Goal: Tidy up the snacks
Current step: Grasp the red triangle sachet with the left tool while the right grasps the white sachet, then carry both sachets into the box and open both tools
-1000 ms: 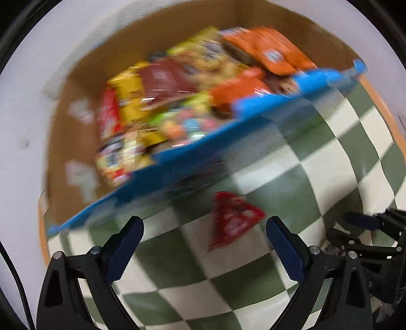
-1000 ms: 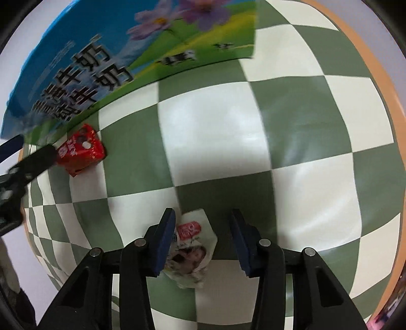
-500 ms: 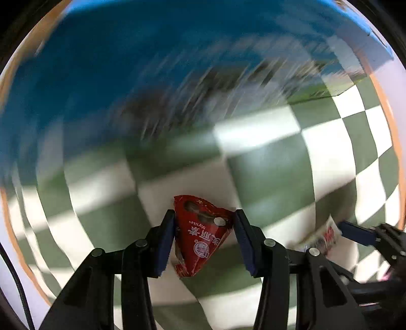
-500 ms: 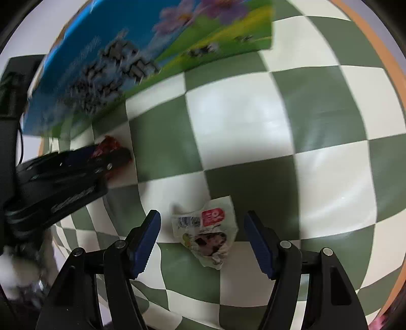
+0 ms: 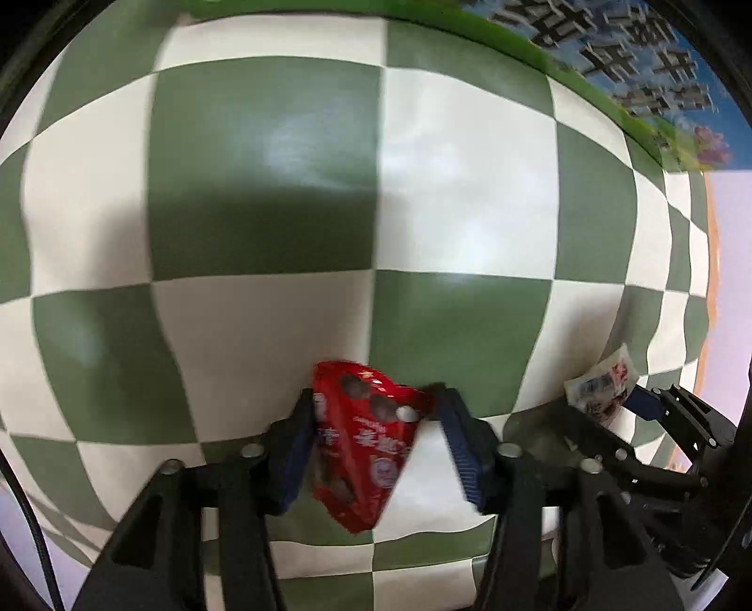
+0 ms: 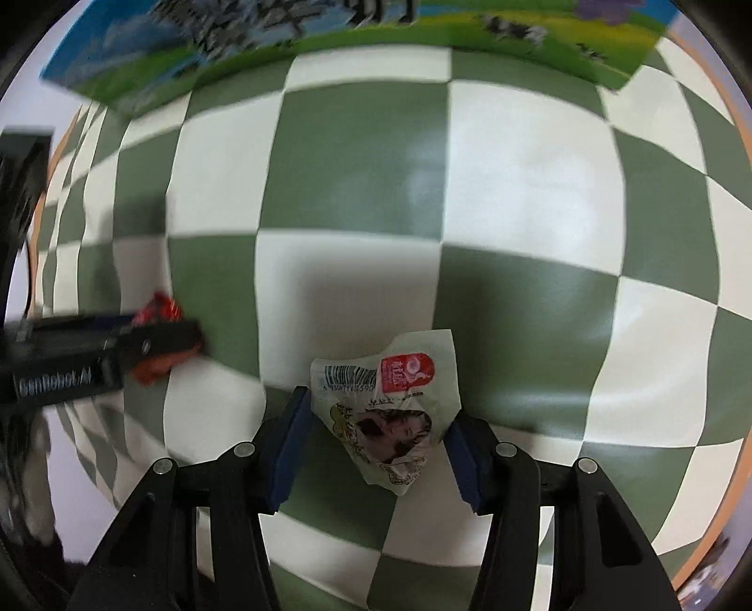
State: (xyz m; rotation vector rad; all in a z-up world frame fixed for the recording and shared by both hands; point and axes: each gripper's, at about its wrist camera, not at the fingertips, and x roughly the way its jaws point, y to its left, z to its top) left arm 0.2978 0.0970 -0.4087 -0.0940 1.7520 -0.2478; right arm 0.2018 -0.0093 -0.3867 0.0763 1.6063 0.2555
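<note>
Since the earlier frames, both grippers have come down over a snack each, and the box has slid from centre view to the top edge. Left gripper (image 5: 376, 437): jaws pinch the red packet (image 5: 362, 446), left pad pressed on its side, right pad touching its top corner; grip looks made, though blur hides whether it is off the cloth. The packet's long axis runs along the fingers, point toward the camera. Right gripper (image 6: 376, 444): jaws straddle the white packet (image 6: 387, 409), pads at or just touching both crumpled edges, so closing but whether clamped I cannot tell. That packet lies dead centre between the pads, barcode end forward, long axis along the fingers. The two grippers sit side by side, left one's packet near the right one's finger. Both snacks are on the checkered tablecloth (image 6: 517, 188). The printed snack box (image 6: 329, 28) stands straight ahead of both grippers, well apart, across open cloth. Judgement: next is lift and carry forward to the box; neither arm is clearly nearer. Risk: red packet held only by a corner may pivot.
</note>
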